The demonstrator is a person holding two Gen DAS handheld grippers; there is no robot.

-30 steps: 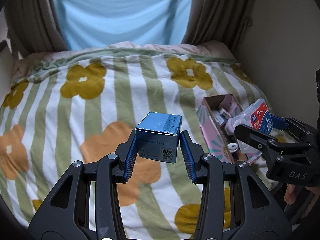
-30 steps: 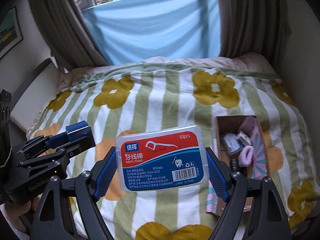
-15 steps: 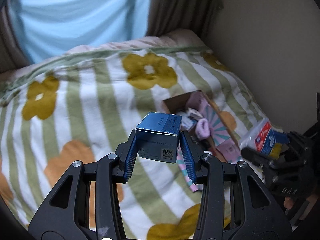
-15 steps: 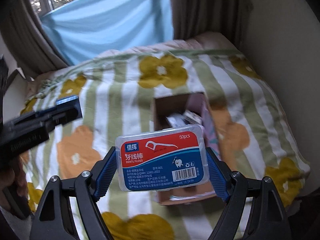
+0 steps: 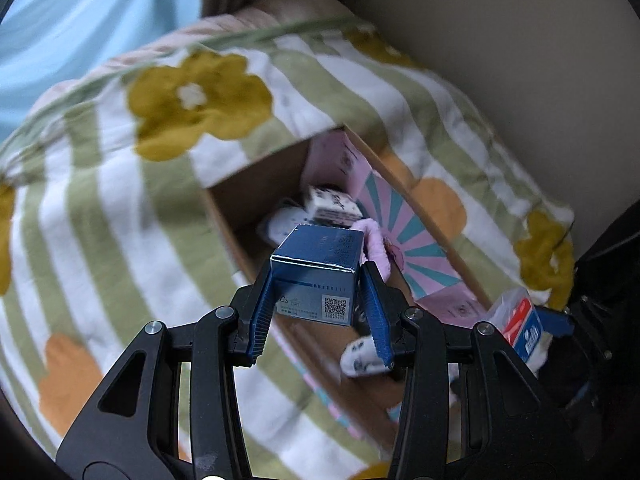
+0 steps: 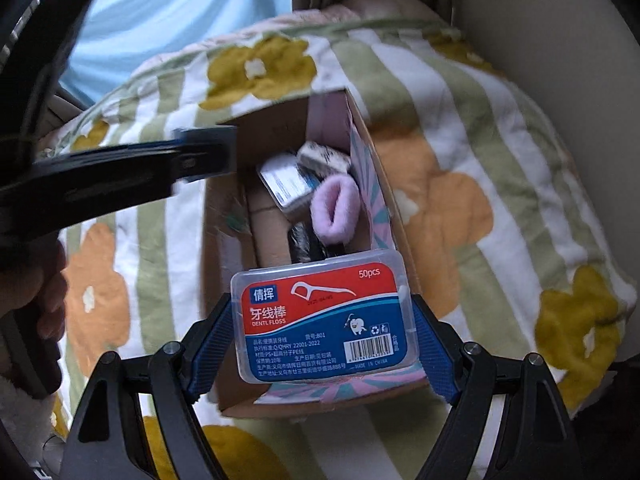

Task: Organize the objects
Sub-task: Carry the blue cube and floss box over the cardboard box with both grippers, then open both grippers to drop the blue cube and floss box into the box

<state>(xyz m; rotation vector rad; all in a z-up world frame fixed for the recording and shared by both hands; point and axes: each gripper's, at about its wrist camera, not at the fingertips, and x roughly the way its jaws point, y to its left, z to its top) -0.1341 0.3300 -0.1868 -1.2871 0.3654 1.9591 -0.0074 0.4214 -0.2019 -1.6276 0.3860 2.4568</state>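
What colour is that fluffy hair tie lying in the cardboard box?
Pale pink. The hair tie shows best in the right wrist view.

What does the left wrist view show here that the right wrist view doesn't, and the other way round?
Only the left wrist view shows the blue box's QR code face, clamped in the left gripper.

Only the right wrist view shows the dental floss case's full label, clamped in the right gripper, and a hand on the other gripper's handle.

Both show the open cardboard box on the floral blanket, with a pink scrunchie inside.
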